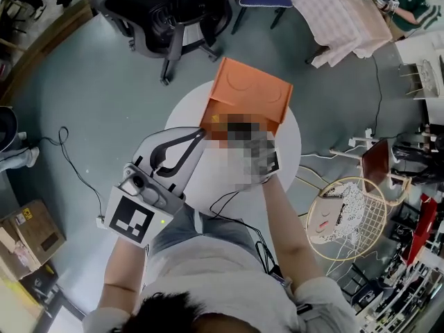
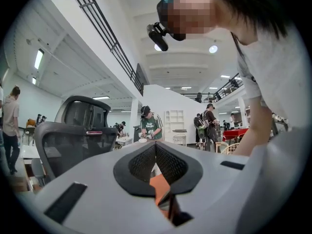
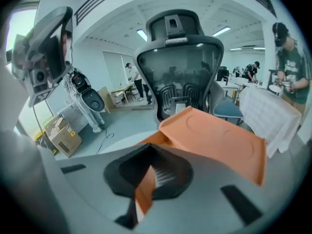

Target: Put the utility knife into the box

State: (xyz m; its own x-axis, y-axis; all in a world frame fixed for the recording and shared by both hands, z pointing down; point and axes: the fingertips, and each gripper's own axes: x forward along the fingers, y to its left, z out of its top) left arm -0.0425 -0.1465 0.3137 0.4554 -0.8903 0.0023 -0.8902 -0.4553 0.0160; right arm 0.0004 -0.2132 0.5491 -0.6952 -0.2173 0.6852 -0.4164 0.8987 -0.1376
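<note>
An orange box (image 1: 250, 92) stands open at the far edge of the round white table (image 1: 218, 179), its lid tipped back. My left gripper (image 1: 200, 136) is shut, its tips touching at the box's near left corner; in the left gripper view (image 2: 156, 144) orange shows through the loop of the jaws. My right gripper (image 3: 152, 147) is shut too and points at the box (image 3: 214, 138) from close by. In the head view a mosaic patch covers it. I cannot pick out the utility knife in any view.
A black office chair (image 1: 173, 5) stands beyond the table. A wire basket stool (image 1: 347, 217) sits at the right and a cardboard box (image 1: 31, 238) on the floor at the left. Cables trail over the floor. People work at tables further off.
</note>
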